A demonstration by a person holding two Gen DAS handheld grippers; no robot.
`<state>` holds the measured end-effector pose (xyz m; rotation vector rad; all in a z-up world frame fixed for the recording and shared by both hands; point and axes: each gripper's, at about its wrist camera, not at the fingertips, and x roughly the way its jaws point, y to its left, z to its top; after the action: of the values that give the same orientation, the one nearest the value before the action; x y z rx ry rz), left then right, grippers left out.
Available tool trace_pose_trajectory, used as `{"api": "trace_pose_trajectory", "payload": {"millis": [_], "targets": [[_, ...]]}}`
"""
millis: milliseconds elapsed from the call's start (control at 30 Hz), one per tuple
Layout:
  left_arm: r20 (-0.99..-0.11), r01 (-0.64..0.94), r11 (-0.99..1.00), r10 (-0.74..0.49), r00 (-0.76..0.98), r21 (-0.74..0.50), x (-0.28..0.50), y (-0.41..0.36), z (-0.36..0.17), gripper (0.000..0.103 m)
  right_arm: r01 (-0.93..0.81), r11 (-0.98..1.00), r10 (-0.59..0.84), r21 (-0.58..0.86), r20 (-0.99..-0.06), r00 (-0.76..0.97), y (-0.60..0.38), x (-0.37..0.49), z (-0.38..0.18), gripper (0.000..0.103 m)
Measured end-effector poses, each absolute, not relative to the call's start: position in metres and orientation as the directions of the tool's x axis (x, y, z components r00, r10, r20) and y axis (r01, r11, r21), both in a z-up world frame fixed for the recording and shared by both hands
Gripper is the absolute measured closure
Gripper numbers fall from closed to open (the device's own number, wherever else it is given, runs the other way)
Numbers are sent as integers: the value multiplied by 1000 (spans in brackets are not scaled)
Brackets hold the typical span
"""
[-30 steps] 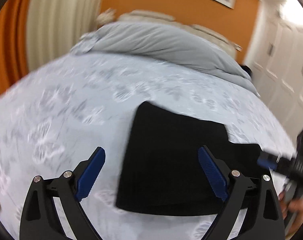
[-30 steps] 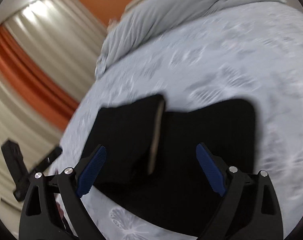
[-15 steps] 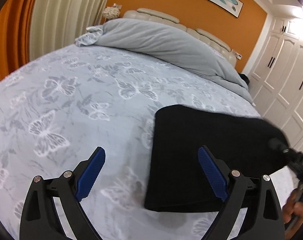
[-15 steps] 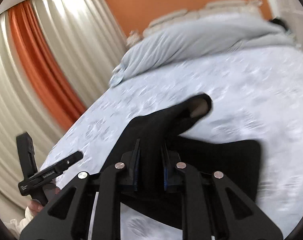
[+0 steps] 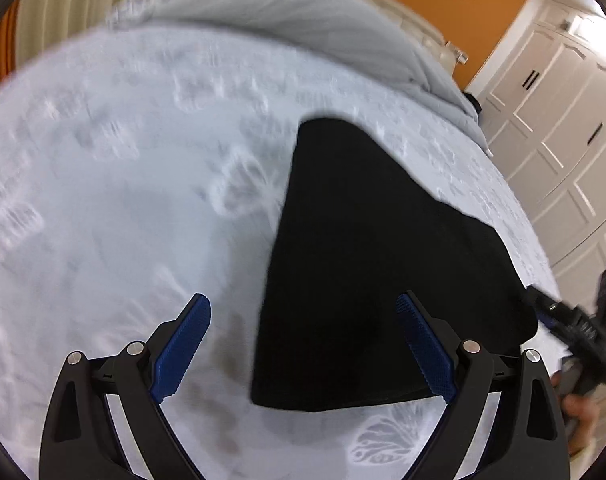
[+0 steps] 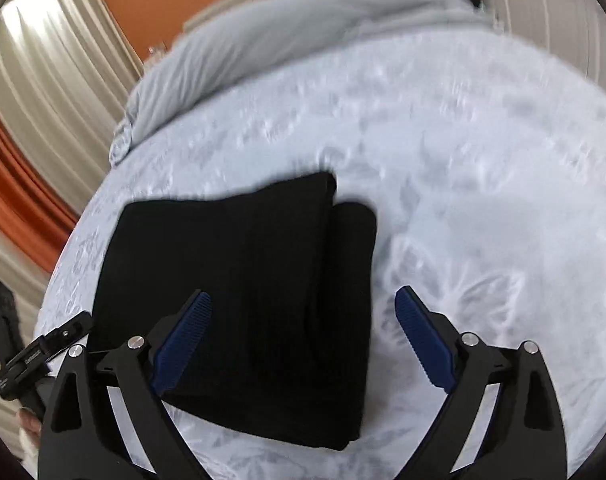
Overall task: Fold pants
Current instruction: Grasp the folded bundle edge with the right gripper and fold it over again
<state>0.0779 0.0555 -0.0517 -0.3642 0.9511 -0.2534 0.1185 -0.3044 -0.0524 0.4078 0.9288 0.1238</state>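
We see even, bright indoor light in both views, with a hot spot at the top left of the right wrist view. Motion blur smears the bed (image 5: 123, 200) print and the duvet (image 6: 303, 40); the gripper fingers (image 5: 183, 344) stay sharp. The pants (image 6: 243, 280) read as flat black, no detail. Fisheye bends the edges and the corners go dark.
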Motion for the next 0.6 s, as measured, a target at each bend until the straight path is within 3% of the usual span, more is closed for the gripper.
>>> {"api": "trace_pose_trajectory", "payload": {"millis": [100,133,167,200,233,267,333,433,500,567,600], "targets": [[-746,-5,847,-465,477,-531,94,57,-82,11,118,899,312,422,-806,504,-295,132,-85,11],[-724,-1,839,-469,506,-544,94,58,-82,12,132,870,357,476,-790,498,-295,135,-95,16],[-711,12,837,-472,522,-547,95,57,-82,23,132,859,366,494,-774,516,-294,134,-98,31],[-694,46,822,-507,511,-567,99,53,-81,44,93,854,395,512,-755,523,-289,136,-93,54],[-694,45,814,-522,496,-580,101,52,-79,64,75,846,410,527,-735,540,-288,135,-84,65],[-691,36,814,-515,507,-580,98,53,-73,75,57,831,432,554,-705,563,-289,132,-73,66],[-663,93,815,-526,533,-571,83,55,-41,79,-37,795,498,605,-618,608,-287,114,-40,67],[-644,142,815,-538,544,-562,42,69,-1,79,-127,789,536,601,-573,620,-279,76,-8,67],[-660,136,822,-531,532,-553,19,81,4,70,-121,774,558,622,-579,595,-282,49,-13,62],[-704,129,857,-488,517,-499,-1,84,-12,42,-78,809,526,582,-658,539,-282,29,-42,37],[-733,99,904,-398,551,-417,-9,86,-22,41,9,879,405,476,-757,513,-285,18,-67,27]]}}
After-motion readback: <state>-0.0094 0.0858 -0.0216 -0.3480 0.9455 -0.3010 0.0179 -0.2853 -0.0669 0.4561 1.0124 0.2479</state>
